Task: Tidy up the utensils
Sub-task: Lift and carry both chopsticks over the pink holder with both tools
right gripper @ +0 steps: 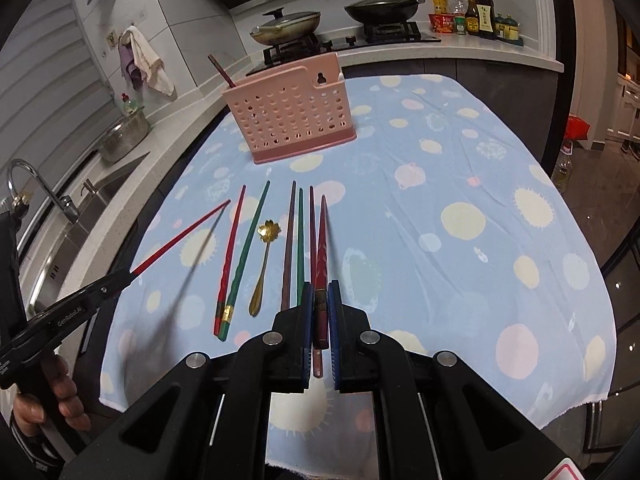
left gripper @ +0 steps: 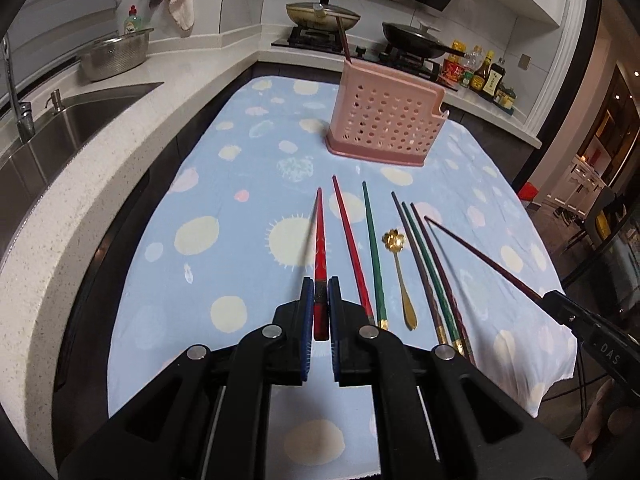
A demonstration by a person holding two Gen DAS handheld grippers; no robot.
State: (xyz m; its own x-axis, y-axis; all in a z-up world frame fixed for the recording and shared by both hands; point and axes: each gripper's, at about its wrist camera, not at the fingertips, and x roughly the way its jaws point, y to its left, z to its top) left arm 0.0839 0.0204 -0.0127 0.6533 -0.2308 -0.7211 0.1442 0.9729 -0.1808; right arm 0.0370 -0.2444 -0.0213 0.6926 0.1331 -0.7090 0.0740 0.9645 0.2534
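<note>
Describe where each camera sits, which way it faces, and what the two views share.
Left wrist: on the left gripper, angled down across the table at the pink holder; jaws shut on a red chopstick; right gripper at right edge.
Right wrist: on the right gripper, same heading; jaws shut on a dark red chopstick; a hand at left.
Shared: holder, gold spoon, chopsticks lying on the cloth, stove.
</note>
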